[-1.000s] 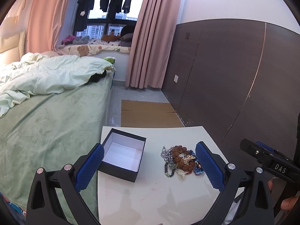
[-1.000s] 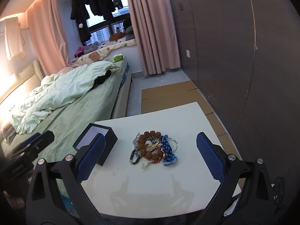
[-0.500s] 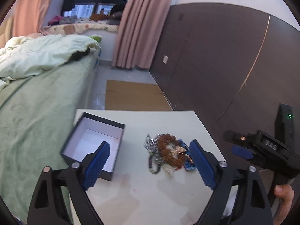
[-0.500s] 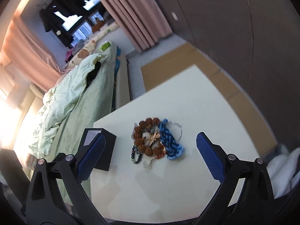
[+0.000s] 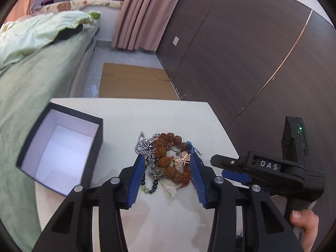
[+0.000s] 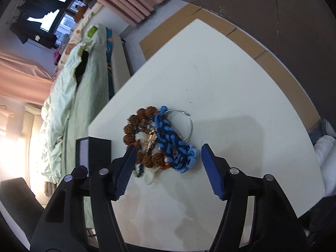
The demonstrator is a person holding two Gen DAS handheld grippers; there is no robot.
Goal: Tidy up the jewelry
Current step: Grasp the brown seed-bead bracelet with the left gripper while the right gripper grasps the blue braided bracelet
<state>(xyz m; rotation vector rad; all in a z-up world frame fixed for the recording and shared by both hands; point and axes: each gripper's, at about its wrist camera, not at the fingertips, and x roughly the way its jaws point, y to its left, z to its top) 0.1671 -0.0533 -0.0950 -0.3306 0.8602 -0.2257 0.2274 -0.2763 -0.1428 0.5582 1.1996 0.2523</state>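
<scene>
A tangled jewelry pile lies mid-table: a brown bead bracelet, a blue chain, a silver bangle, dark bead strands and a gold charm. An open black box with a white, empty inside stands to its left. My left gripper hangs over the pile, its jaws closing on either side of the brown beads, pads not seen pressing. My right gripper hovers over the pile's near side, its jaws closing too, wider apart, with the blue chain between them.
The white table sits between a green bed on the left and a dark panel wall on the right. Flat cardboard lies on the floor beyond it. The right gripper and a hand show at the left view's right edge.
Both grippers have come down and forward toward the jewelry pile, tilting more steeply. Their jaws have narrowed from wide open, the left more than the right. The right view has rolled.
</scene>
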